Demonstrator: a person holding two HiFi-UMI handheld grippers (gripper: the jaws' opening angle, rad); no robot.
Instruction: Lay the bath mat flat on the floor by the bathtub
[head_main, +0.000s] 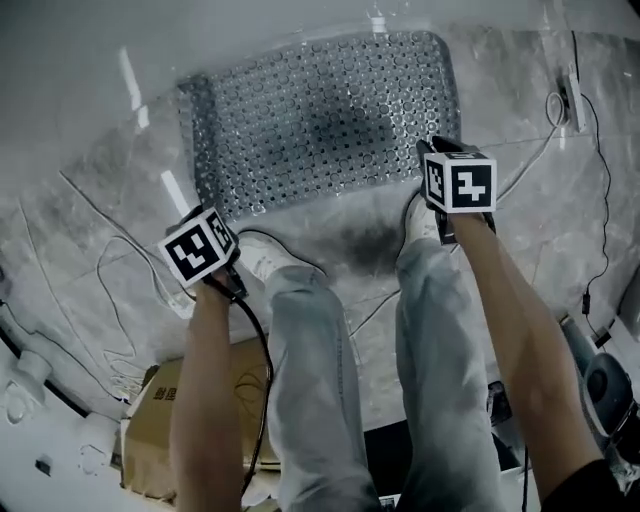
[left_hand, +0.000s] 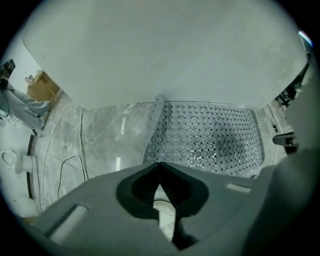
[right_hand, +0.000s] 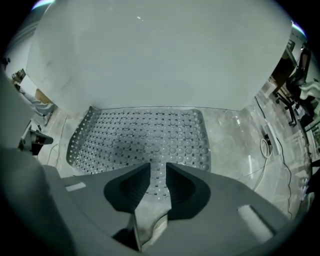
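Marble floor is filling the head view, with the white tub curving across the top. The mat, grey and covered in round bumps, is lying spread on the floor with its far edge against the tub. The left gripper is hanging over bare floor just off the mat's near left corner. The right gripper is hanging at the near right corner. Both are pointing down, and neither is holding the mat. The person's legs are standing between the two arms, with a pale shoe near the mat's front edge. Thin cables are trailing across the floor at the left, and a box is sitting lower left.

From the left gripper view, the left gripper is showing its fingertips pressed together with nothing pinched. Only a narrow slit is widening behind them toward the camera. The mat is lying ahead and to the right, and its left edge seems to be lifting slightly where it meets the tub.

From the right gripper view, the right gripper is holding its fingers spread. The mat is showing through the gap below them, untouched by the pads. It is lying flat apart from its far left corner, which is curling up a little.
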